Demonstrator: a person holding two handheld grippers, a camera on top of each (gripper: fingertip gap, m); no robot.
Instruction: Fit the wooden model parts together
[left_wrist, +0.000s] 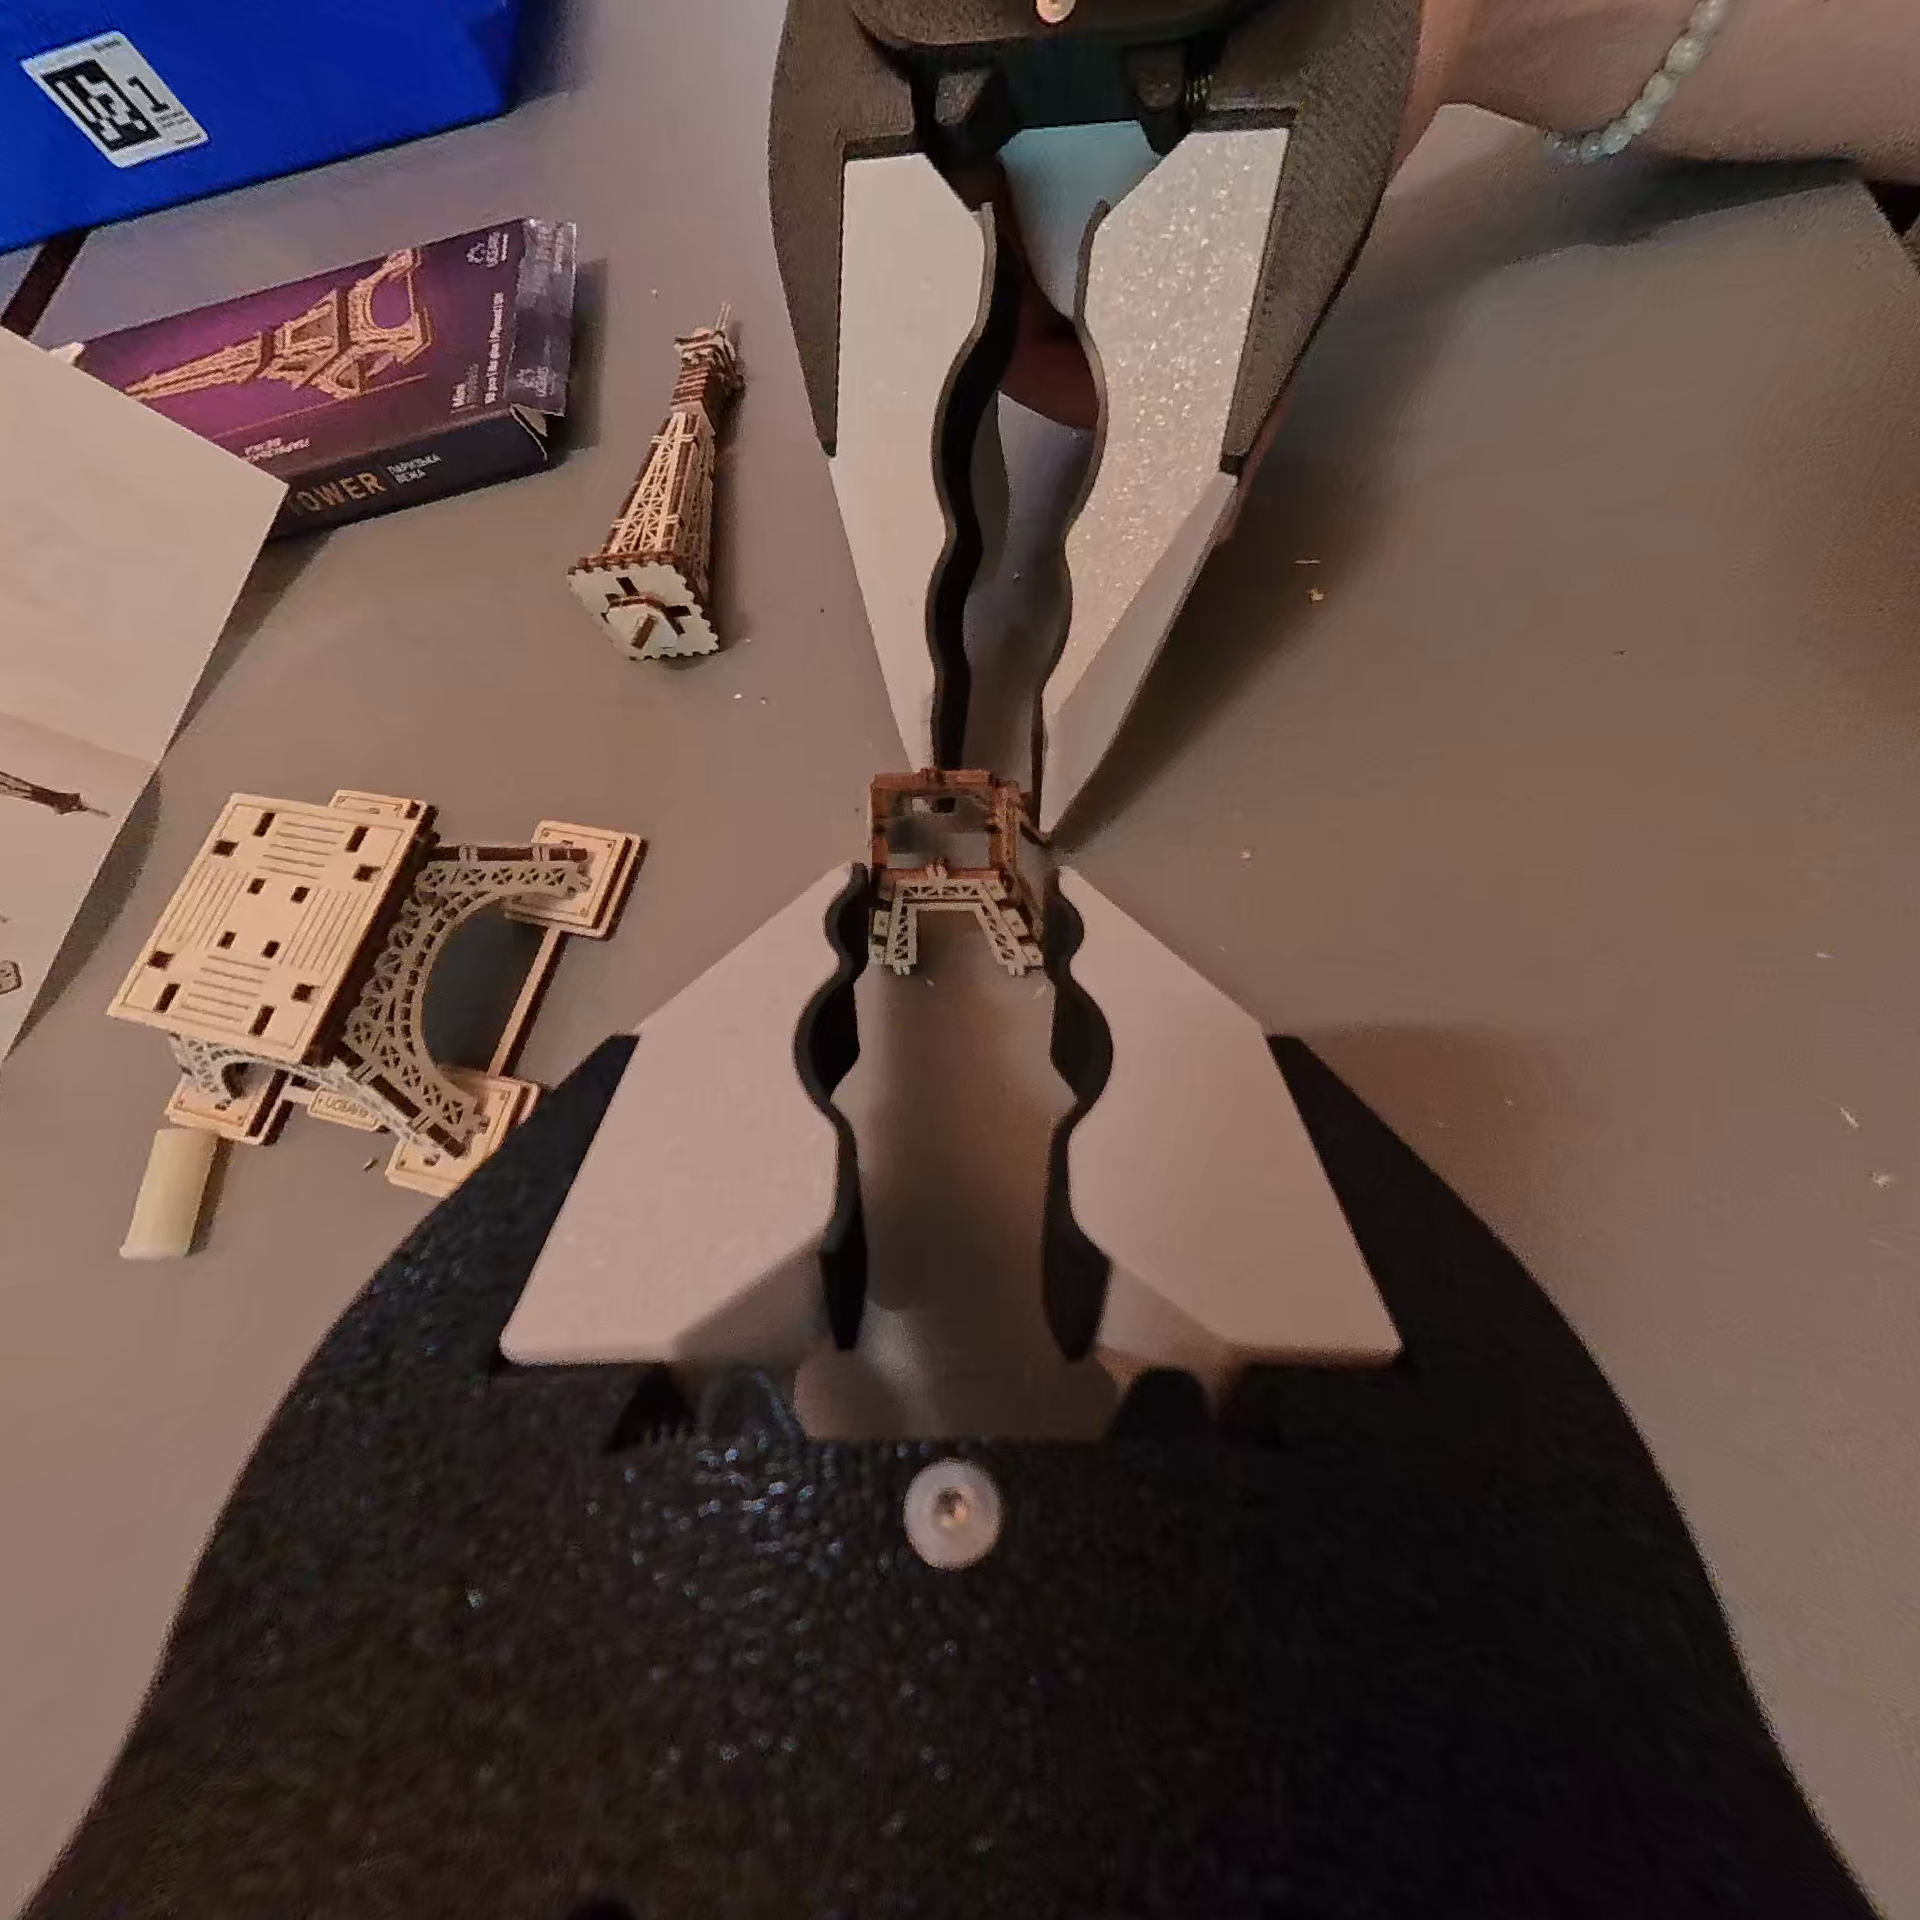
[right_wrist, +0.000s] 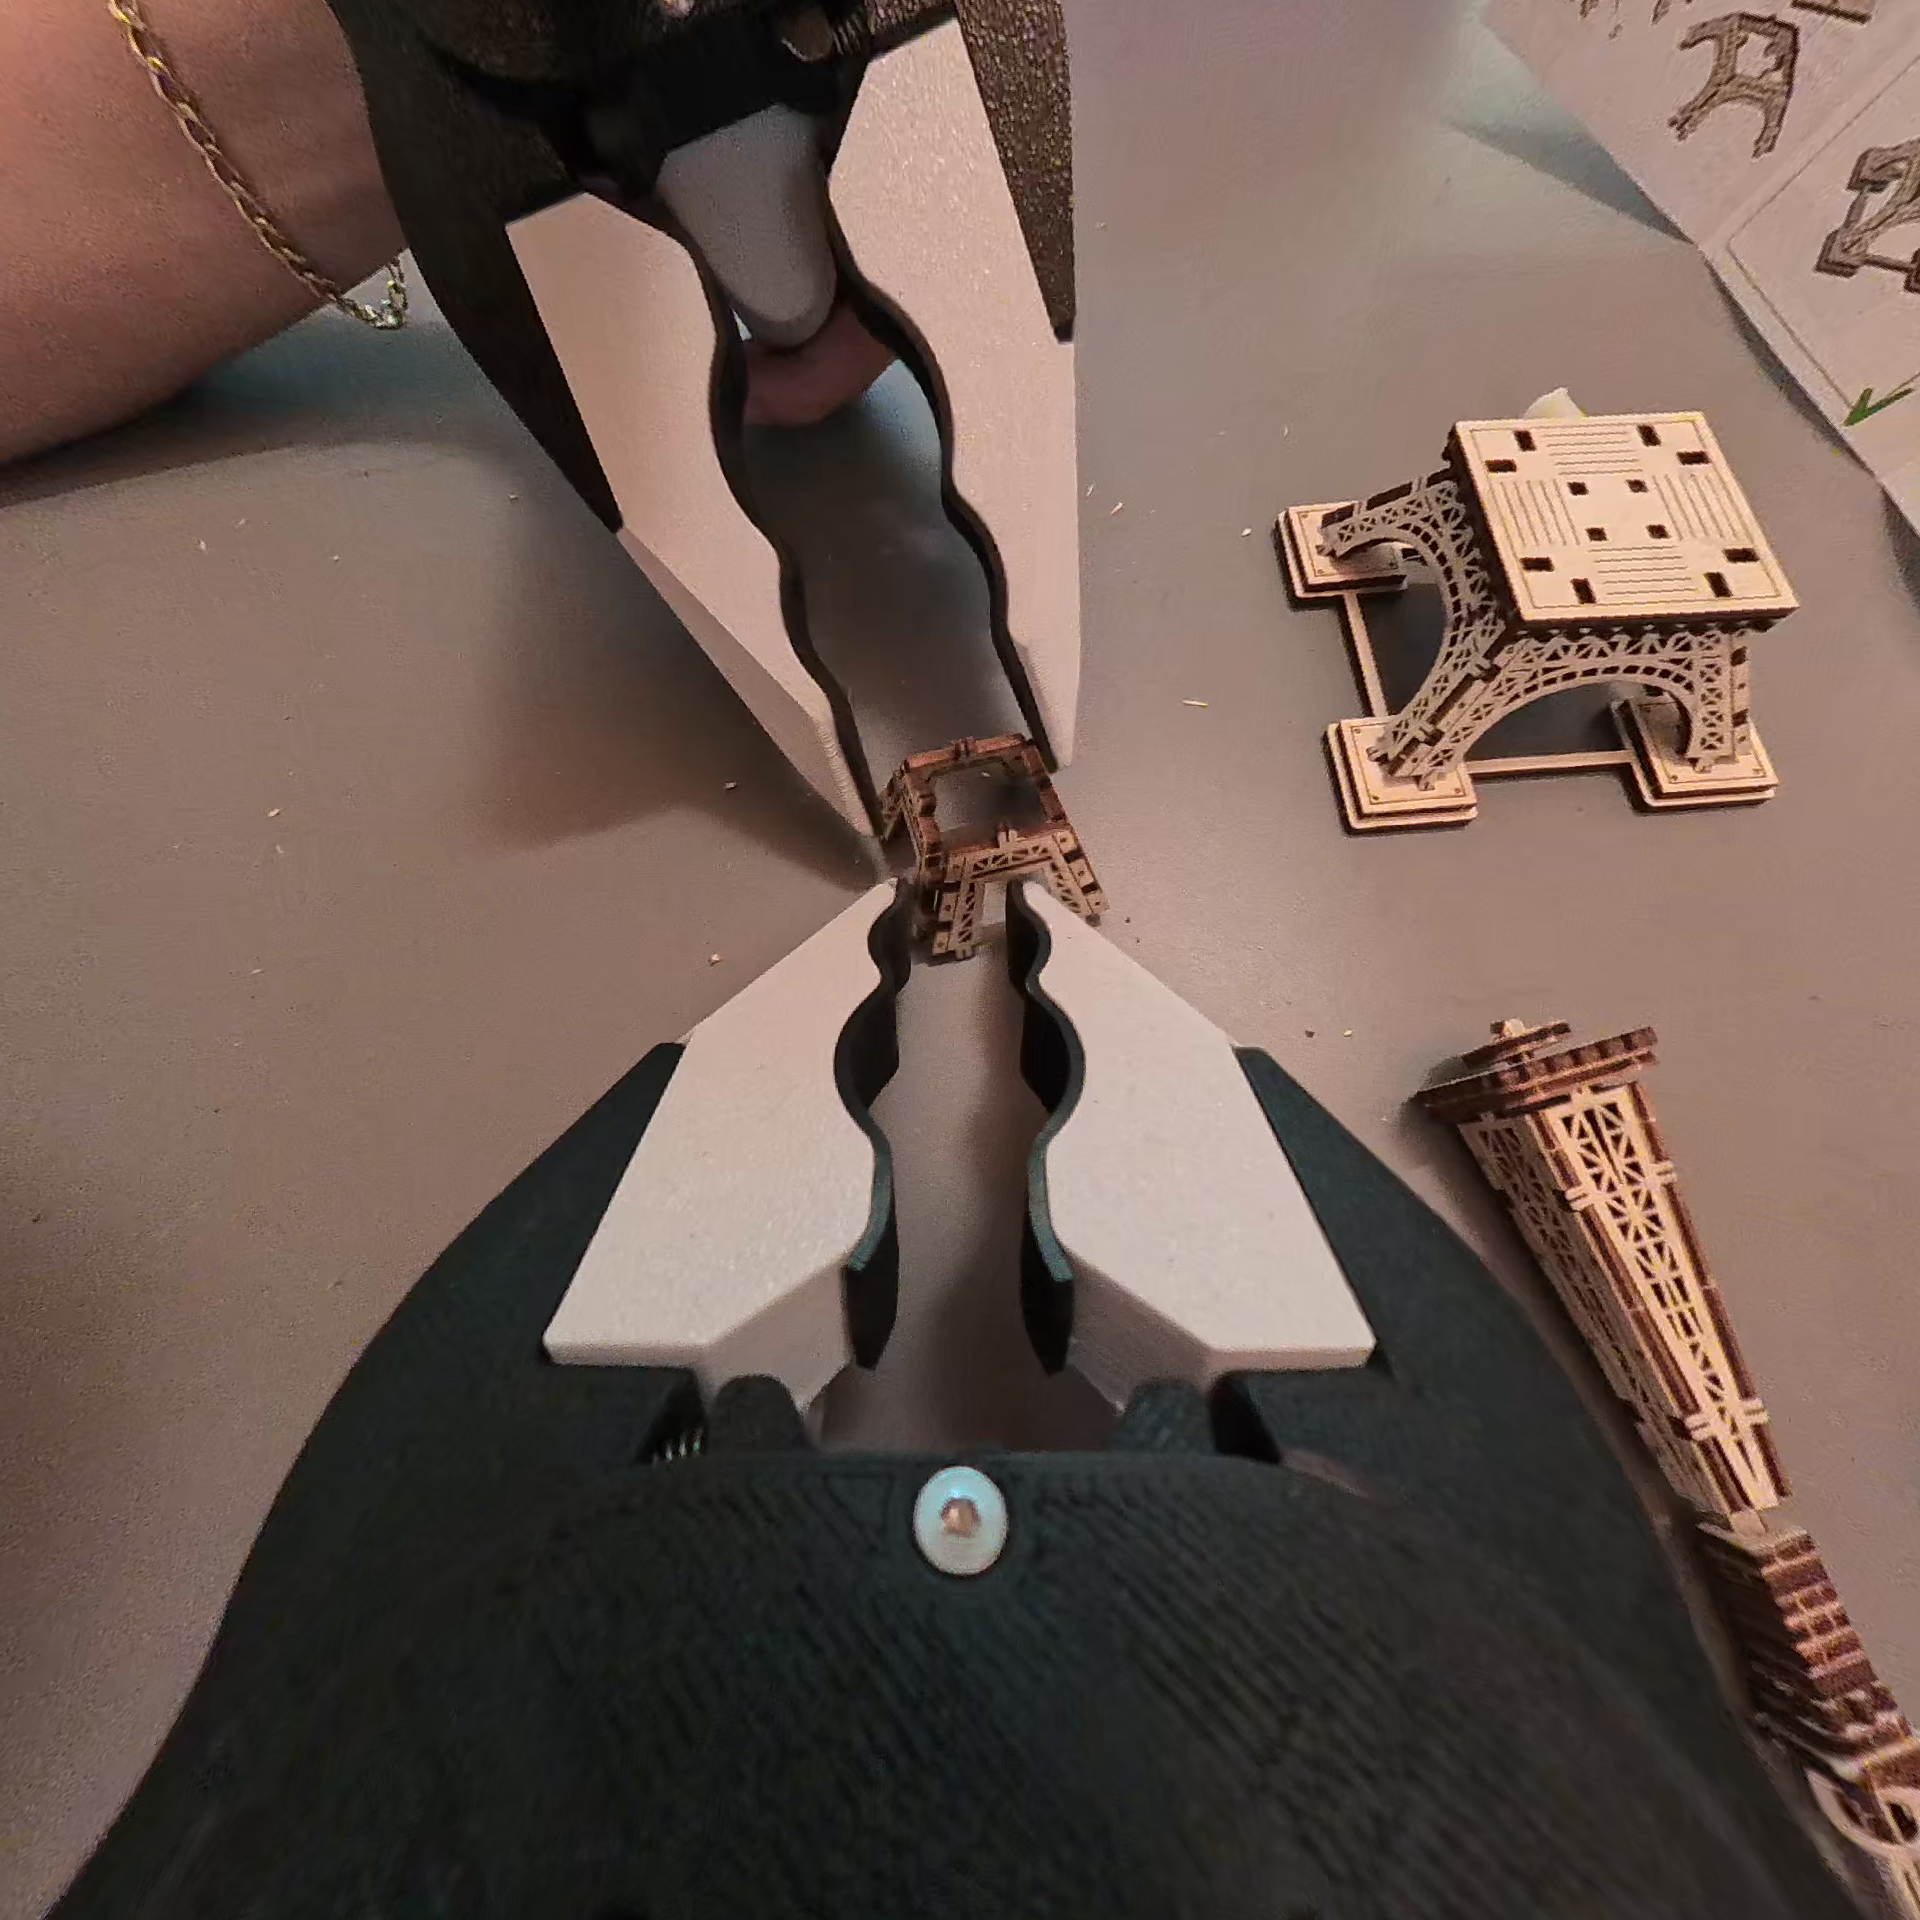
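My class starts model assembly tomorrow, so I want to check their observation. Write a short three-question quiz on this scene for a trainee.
1. True or false: the spire section stands upright on the table.
2. Where is the small middle section? A) inside a drawer B) between the tips of the left hand-held gripper and the right hand-held gripper C) on top of the spire section.
3. How many separate wooden tower sections are in view?

Key: 1 false, it lies on its side. 2 B. 3 three: spire section, small middle section, arched base.
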